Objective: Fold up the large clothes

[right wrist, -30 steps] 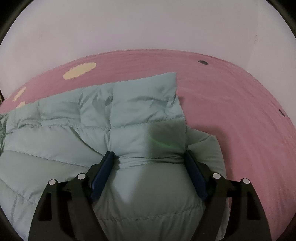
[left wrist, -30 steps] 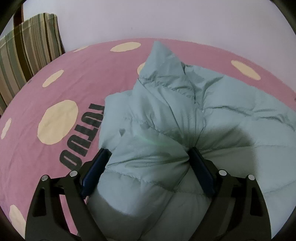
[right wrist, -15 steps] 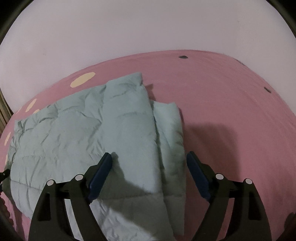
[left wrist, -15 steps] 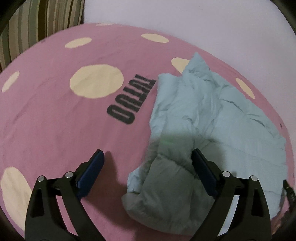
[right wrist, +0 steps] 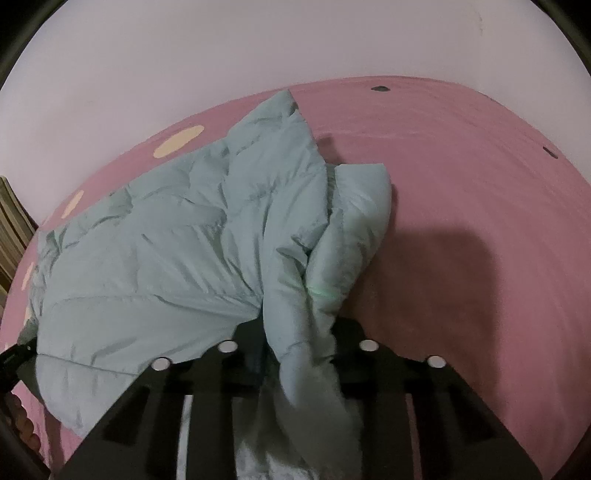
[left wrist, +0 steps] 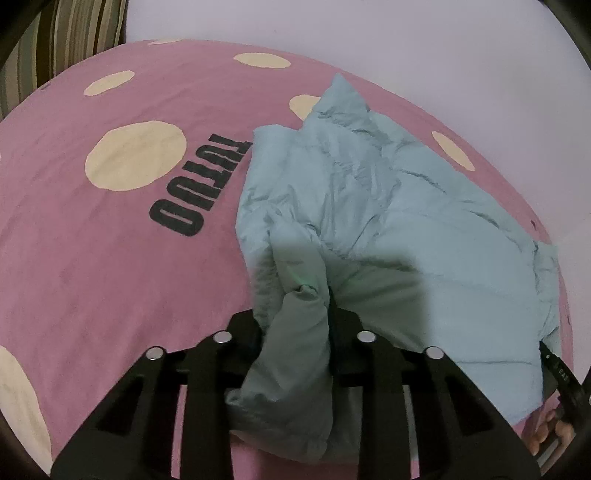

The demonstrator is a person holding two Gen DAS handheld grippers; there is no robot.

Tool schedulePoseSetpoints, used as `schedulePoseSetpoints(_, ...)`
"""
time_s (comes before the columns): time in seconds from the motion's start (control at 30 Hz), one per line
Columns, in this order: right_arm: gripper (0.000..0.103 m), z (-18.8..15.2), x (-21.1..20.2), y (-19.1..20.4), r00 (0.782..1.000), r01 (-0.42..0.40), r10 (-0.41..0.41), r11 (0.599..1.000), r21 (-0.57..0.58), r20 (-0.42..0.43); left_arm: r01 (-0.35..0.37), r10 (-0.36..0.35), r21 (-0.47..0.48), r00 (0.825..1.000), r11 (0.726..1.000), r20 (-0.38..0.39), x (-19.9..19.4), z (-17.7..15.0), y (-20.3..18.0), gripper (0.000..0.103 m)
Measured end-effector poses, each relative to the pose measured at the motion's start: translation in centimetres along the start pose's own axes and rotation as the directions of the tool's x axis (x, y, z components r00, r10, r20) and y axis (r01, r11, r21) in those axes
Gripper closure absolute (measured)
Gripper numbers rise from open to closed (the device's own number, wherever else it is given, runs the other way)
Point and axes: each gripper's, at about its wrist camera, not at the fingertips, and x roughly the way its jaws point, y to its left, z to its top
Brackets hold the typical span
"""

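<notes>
Your left gripper [left wrist: 295, 321] has just been closing and now pinches a bunched fold of the pale green puffer jacket [left wrist: 388, 206], fabric squeezed between its dark fingers and spilling back toward the camera at 6 o'clock. Your right gripper [right wrist: 299, 332] has likewise just been closing and clamps another gathered fold of the same jacket [right wrist: 177, 251], a twist of cloth hanging down between its arms. In the left wrist view the jacket fans out from the grip toward 1 and 3 o'clock across the pink bedspread [left wrist: 110, 277]; black lettering [left wrist: 199, 188] lies just beside its edge at 10 o'clock, cream dots [left wrist: 135, 160] beyond. At 4 o'clock a hand [left wrist: 554, 432] holds the other tool. In the right wrist view the jacket spreads toward 9 and 11 o'clock, a sleeve-like flap [right wrist: 354, 229] at 1 o'clock. Farthest off: a pale wall [right wrist: 258, 55] and, at 11 o'clock in the left view, a striped cushion [left wrist: 74, 33].
</notes>
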Motion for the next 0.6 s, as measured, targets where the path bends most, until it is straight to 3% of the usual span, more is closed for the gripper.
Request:
schedulePoseSetpoints(0.17,0.088,-0.1,-1.4,-0.8,0.999,-0.048,0.048,0.998,0.046,0.009,-0.022,0.020,0.040,0.999,0.999,0.029,-1.7,-0.6,-0.8,0.088)
schedulePoseSetpoints(0.43,0.090,-1.9,-4.3,-1.8,0.996,-0.094,0.094,0.994,0.062,-0.001,-0.028,0.028,0.022,0.999,0.999,0.029,-5.1,-2.9,0.3,0.089)
schedulePoseSetpoints(0.6,0.090,-5.2,-7.5,-2.6,0.992,-0.124,0.126,0.990,0.069,-0.026,-0.031,0.031,0.015,0.999,0.999,0.016,-8.2,-6.1,1.9,0.090)
